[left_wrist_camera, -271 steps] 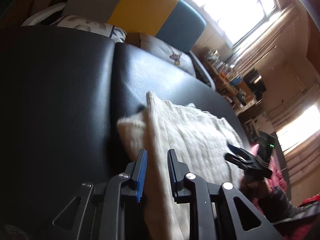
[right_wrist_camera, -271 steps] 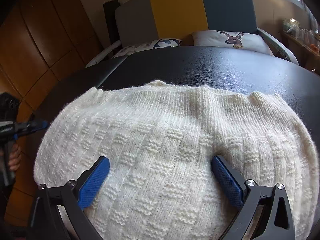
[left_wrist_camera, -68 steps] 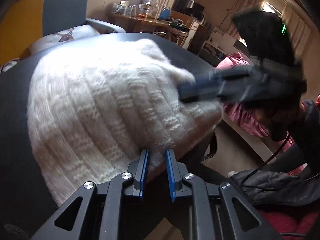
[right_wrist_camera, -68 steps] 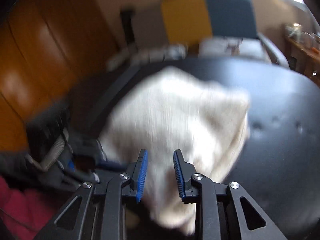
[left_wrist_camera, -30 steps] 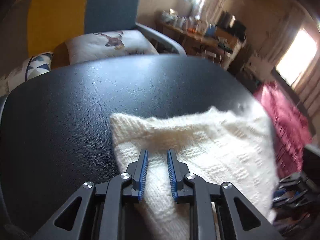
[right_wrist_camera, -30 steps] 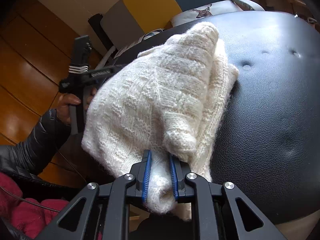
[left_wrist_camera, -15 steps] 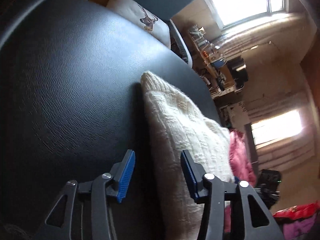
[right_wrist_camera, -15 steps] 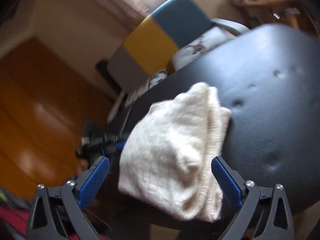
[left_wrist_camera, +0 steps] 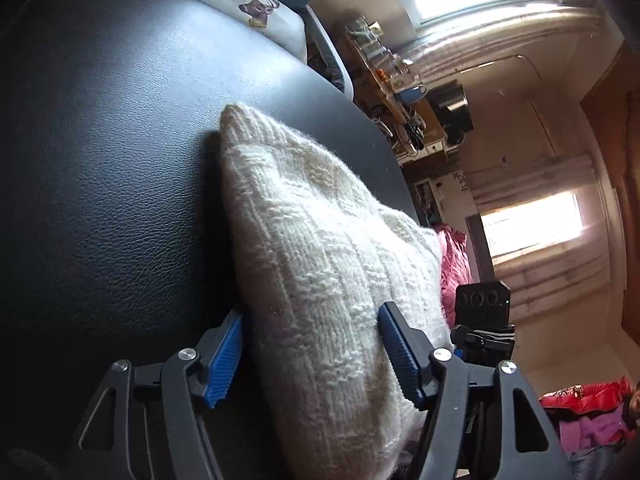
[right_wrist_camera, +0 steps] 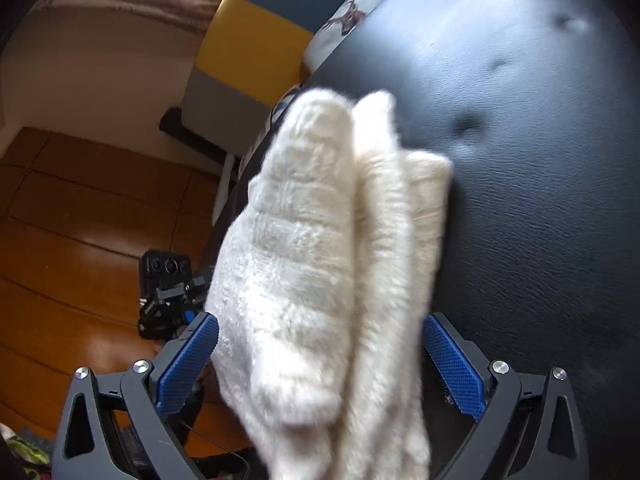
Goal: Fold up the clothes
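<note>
Two grippers are seen from their own cameras, both tilted, over a wide black leather surface [left_wrist_camera: 100,168] that fills most of each view. On that surface a cream knitted sweater [left_wrist_camera: 320,264] is laid, folded into a thick bundle near the edge; three stacked layers are shown at its end in the right wrist view [right_wrist_camera: 340,264], slightly blurred. Behind the surface a chair back in blue, yellow and grey [right_wrist_camera: 256,48] is visible, with a white cushion printed with a deer [left_wrist_camera: 256,4] in front of it. A wooden floor [right_wrist_camera: 72,208] is seen beyond the edge.

The left gripper [left_wrist_camera: 310,354] is spread wide, its jaws having just been opened; the sweater is framed between the blue pads [left_wrist_camera: 224,360], with nothing gripped. The right gripper [right_wrist_camera: 320,364] is likewise spread to its widest, just opened, with the sweater's folded end lying loose between its pads [right_wrist_camera: 452,364].
</note>
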A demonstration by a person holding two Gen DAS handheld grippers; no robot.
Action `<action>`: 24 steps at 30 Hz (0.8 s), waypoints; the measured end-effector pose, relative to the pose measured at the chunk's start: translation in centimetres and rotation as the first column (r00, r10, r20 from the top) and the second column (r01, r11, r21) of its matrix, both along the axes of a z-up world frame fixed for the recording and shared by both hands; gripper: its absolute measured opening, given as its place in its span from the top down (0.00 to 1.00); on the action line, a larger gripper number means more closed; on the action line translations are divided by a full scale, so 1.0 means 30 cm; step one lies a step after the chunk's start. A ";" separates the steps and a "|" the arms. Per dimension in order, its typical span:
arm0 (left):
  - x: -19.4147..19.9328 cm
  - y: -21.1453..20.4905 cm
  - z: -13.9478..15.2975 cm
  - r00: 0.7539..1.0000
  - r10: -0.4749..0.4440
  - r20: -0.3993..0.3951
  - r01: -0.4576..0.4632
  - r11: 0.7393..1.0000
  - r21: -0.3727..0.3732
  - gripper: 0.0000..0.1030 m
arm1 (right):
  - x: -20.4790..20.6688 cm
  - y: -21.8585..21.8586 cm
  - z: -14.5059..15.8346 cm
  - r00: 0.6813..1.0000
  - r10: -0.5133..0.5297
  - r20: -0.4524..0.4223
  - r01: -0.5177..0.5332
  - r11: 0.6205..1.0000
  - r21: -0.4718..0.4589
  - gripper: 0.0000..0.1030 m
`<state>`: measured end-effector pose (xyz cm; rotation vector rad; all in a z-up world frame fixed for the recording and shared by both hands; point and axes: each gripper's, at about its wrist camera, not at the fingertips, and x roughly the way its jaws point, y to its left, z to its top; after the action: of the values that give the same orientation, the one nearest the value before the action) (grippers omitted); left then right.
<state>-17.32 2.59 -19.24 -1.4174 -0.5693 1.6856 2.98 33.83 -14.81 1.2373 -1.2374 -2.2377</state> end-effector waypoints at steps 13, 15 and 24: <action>0.141 0.091 0.113 0.955 -0.037 -0.293 0.005 0.994 -0.108 0.63 | 0.108 -0.114 0.062 0.999 0.000 -0.044 0.009 0.978 0.208 0.43; 0.156 0.084 0.131 0.952 -0.035 -0.305 0.008 0.996 -0.088 0.64 | 0.122 -0.115 0.073 0.998 -0.017 -0.064 0.029 0.980 0.199 0.46; 0.150 0.259 0.281 0.913 -0.138 -0.384 0.139 0.990 -0.024 0.64 | 0.256 -0.026 0.148 0.980 -0.106 -0.166 0.130 0.981 0.142 0.54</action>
<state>-12.83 10.36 -10.82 -1.0536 -0.2437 1.7827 10.68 33.06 -10.37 1.0374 -1.1259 -2.5037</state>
